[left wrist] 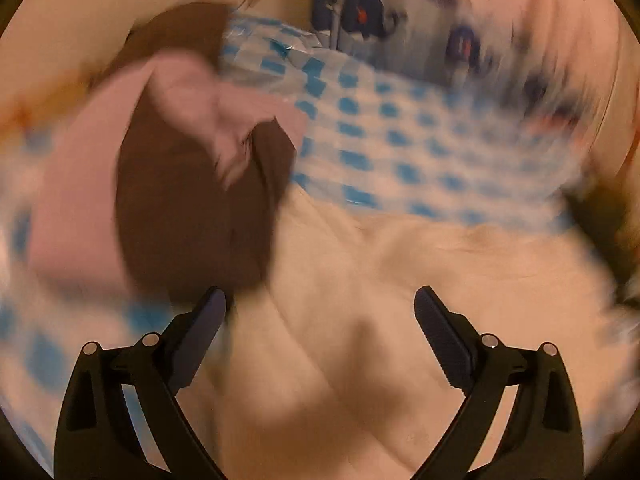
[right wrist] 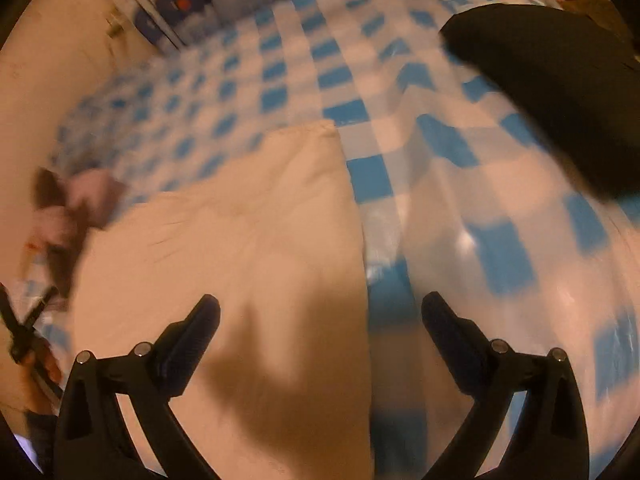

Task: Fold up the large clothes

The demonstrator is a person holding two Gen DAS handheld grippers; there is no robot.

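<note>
A cream garment (left wrist: 360, 320) lies flat on the blue-and-white checked cloth (left wrist: 400, 140). In the right wrist view it (right wrist: 248, 248) shows as a folded rectangle with a straight right edge. My left gripper (left wrist: 320, 300) is open and empty above the cream garment. My right gripper (right wrist: 320, 308) is open and empty over the garment's right edge. A brown and pink bundle of clothes (left wrist: 188, 184) lies just beyond the left finger (left wrist: 208, 320) of my left gripper; it also shows small at the left of the right wrist view (right wrist: 76, 208). Both views are blurred.
A black garment (right wrist: 560, 92) lies at the right on the checked cloth (right wrist: 460, 184). A wall (right wrist: 52, 80) runs along the left. White fabric with dark blue prints (left wrist: 380, 12) lies at the far edge. The other gripper (right wrist: 24, 332) shows at the lower left.
</note>
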